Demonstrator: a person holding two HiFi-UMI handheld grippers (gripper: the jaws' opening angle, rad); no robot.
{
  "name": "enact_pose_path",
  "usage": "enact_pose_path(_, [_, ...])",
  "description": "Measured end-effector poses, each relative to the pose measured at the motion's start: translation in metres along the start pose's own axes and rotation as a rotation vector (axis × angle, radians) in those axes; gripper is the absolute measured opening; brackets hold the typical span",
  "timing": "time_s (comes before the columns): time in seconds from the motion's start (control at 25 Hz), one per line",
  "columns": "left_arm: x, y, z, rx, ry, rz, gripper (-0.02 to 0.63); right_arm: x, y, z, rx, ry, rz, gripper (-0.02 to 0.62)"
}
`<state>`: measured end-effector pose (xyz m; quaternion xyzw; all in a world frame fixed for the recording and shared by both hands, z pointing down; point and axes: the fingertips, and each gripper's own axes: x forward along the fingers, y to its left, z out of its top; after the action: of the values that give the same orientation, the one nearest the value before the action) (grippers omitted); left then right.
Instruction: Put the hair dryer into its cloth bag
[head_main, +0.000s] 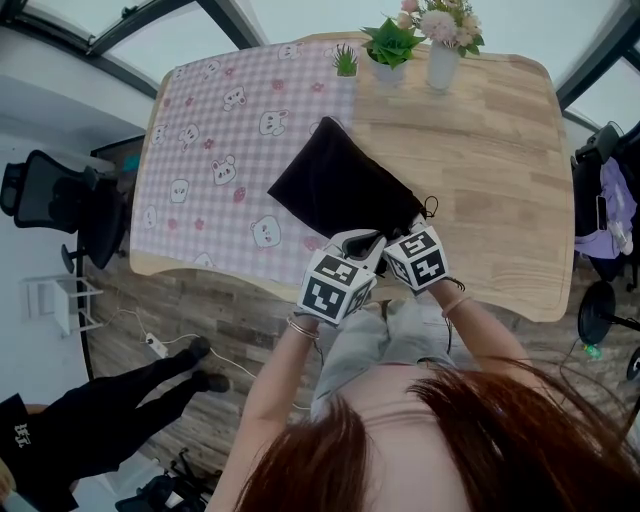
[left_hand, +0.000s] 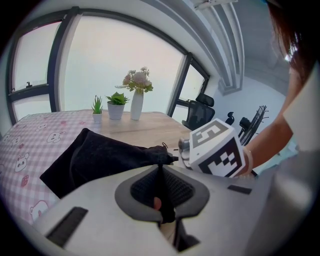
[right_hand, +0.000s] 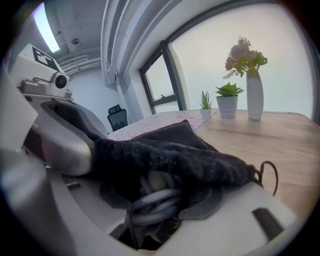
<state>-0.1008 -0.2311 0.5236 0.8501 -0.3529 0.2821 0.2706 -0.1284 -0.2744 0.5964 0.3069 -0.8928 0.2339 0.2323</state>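
The black cloth bag (head_main: 340, 185) lies on the table with its mouth toward me, bulging as if filled; the hair dryer's body is hidden. My left gripper (head_main: 358, 245) is shut on a thin fold of the bag's rim (left_hand: 161, 165). My right gripper (head_main: 397, 237) is at the same mouth, just right of the left one. In the right gripper view its jaws (right_hand: 160, 200) stand wide around a coil of grey cord (right_hand: 152, 205) that sits in the bag's opening under the black cloth (right_hand: 170, 155). A drawstring loop (right_hand: 270, 175) hangs at the right.
The bag rests where a pink checked cloth (head_main: 210, 130) meets the bare wooden table (head_main: 490, 160). Two small potted plants (head_main: 388, 45) and a flower vase (head_main: 442, 45) stand at the far edge. A black chair (head_main: 50, 195) and a standing person (head_main: 90, 420) are to the left.
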Motion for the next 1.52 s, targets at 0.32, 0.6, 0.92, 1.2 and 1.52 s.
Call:
enact_pose_path(0.32, [0.005, 0.000, -0.007, -0.027, 0.009, 0.005, 0.026, 0.006, -0.003, -0.009, -0.042, 0.020, 0.008, 0.233])
enact_pose_path(0.6, [0.004, -0.001, -0.015, -0.049, 0.012, 0.009, 0.026, 0.005, 0.000, -0.019, -0.071, 0.045, 0.006, 0.233])
enact_pose_path(0.92, [0.008, -0.003, -0.012, -0.047, 0.008, 0.006, 0.026, 0.001, -0.003, -0.020, -0.058, 0.030, 0.009, 0.262])
enact_pose_path(1.2, [0.011, -0.007, -0.020, -0.050, 0.018, 0.013, 0.026, -0.011, -0.006, -0.021, -0.055, 0.006, -0.011, 0.270])
enact_pose_path(1.52, [0.011, -0.012, -0.022, -0.075, 0.002, 0.011, 0.026, -0.027, -0.004, -0.029, -0.043, -0.011, -0.004, 0.270])
